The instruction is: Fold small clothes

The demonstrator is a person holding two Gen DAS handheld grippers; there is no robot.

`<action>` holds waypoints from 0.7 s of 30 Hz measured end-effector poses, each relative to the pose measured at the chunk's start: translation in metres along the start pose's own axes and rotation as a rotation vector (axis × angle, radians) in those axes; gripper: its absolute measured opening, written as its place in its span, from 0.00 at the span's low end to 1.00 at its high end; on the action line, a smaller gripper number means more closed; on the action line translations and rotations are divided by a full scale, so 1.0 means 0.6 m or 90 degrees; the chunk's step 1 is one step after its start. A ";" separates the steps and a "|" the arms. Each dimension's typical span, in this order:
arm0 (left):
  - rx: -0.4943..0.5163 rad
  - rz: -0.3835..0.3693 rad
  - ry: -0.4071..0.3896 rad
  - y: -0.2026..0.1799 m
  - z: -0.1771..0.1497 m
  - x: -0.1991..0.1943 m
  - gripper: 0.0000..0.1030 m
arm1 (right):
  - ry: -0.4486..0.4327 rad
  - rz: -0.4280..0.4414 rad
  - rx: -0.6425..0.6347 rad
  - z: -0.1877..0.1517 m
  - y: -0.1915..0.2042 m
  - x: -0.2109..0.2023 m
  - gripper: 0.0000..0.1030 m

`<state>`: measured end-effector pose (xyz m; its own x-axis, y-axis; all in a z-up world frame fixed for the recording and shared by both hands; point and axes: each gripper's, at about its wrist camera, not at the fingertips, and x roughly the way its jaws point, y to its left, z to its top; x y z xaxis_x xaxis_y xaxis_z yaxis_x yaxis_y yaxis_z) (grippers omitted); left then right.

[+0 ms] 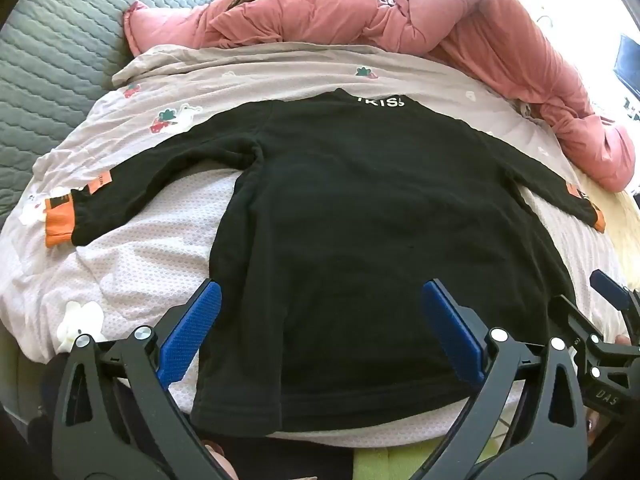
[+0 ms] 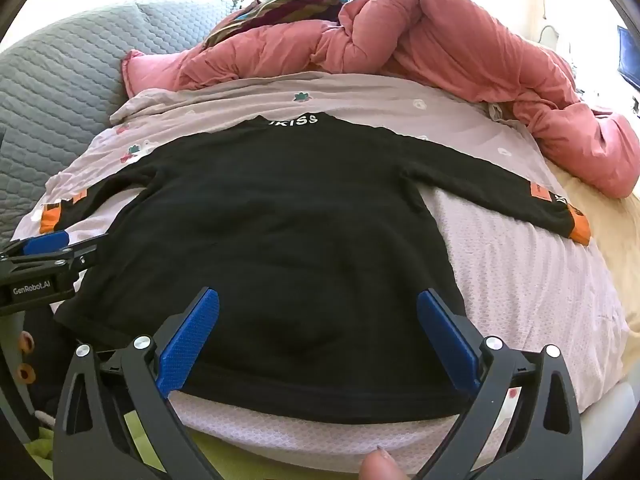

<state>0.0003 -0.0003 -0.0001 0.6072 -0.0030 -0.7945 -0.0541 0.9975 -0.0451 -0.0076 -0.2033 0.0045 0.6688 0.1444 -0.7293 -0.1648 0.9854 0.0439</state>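
Black and fleecy, the small sweater lies spread flat on the bed, straight ahead of both grippers, its hem nearest them and its collar farthest away. White letters reading "KISS" run across the collar. Both sleeves stretch outward to either side, each ending in a ribbed orange cuff with a small orange patch above it.

Seen from its own camera, the left gripper is released, its two fingers spread wide apart over the left part of the hem, with nothing between them. Their blue pads have a fine knurled texture and sit on black angular frames. The right gripper is likewise released, fingers wide apart above the middle and right part of the hem, grasping nothing. Whether either one touches the cloth cannot be told. Each gripper shows at the edge of the other's view, just beside it.

Under the sweater lies a pale pink sheet, waffle-textured near the grippers and printed with small flowers farther off. Beyond the collar a puffy pink quilt is bunched up, with striped cloth behind it. Off to the far left is a grey quilted cover.
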 end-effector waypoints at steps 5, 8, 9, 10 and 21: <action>-0.004 -0.002 0.000 0.000 0.002 0.001 0.91 | -0.001 0.001 0.001 0.000 0.000 0.001 0.96; -0.003 -0.002 0.002 0.000 0.005 0.003 0.91 | -0.005 0.001 0.002 0.000 0.000 -0.004 0.96; -0.003 -0.001 0.002 0.000 0.007 0.003 0.91 | -0.005 0.001 0.002 0.001 -0.001 -0.005 0.96; -0.004 -0.002 -0.003 0.001 0.000 -0.001 0.91 | -0.005 0.000 0.001 0.000 -0.001 -0.004 0.96; -0.003 -0.002 -0.006 0.004 -0.001 -0.005 0.91 | -0.008 -0.003 -0.008 0.004 0.000 -0.005 0.96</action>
<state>-0.0020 0.0023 0.0020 0.6146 -0.0059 -0.7888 -0.0555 0.9972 -0.0507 -0.0081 -0.2035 0.0085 0.6785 0.1404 -0.7211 -0.1706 0.9848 0.0313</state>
